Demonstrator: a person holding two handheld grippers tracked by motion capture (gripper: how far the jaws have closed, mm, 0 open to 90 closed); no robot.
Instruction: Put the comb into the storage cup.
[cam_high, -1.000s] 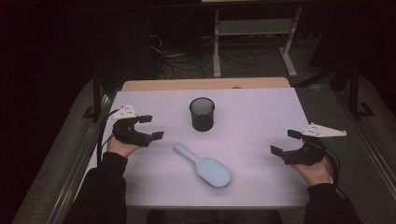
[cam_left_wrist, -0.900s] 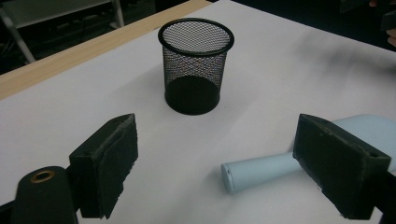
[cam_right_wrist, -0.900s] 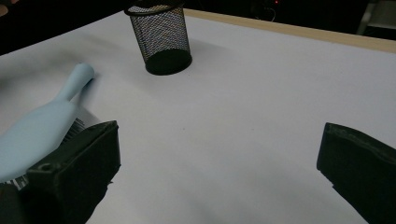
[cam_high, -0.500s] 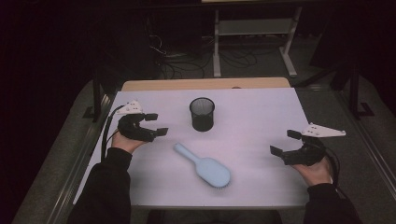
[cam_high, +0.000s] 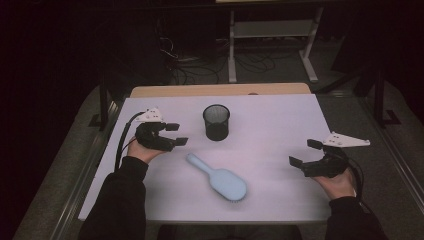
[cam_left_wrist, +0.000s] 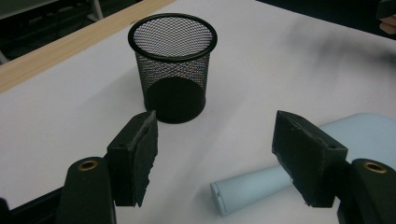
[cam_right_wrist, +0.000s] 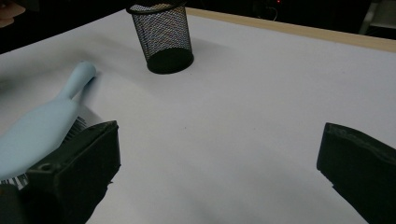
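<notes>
— Which of your hands is better placed for the brush?

— My left. The pale blue hairbrush (cam_high: 220, 177) lies flat on the white surface (cam_high: 280, 125), bristles down, between my two hands. Its long axis runs on a slant: the handle tip points up and toward my left gripper (cam_high: 175, 134), the broad head lies down toward my side of the surface. From the left gripper view the handle end (cam_left_wrist: 247, 189) sits just ahead of the jaws, low and off toward the right-hand one, not yet between them.

— And how do the jaws stand?

— Partly apart, with nothing between them; they have just been closing in from a wider spread. I judge the gap ample for that slim handle.

— The other hand?

— My right gripper (cam_high: 304, 153) rests well apart from the brush, jaws spread wide and empty, the brush head off to one side of them.

— The cup?

— The black mesh cup (cam_high: 216, 122) stands upright beyond the handle tip, near my left gripper. So I'd slide the left gripper a little down and across the handle's axis.
</notes>
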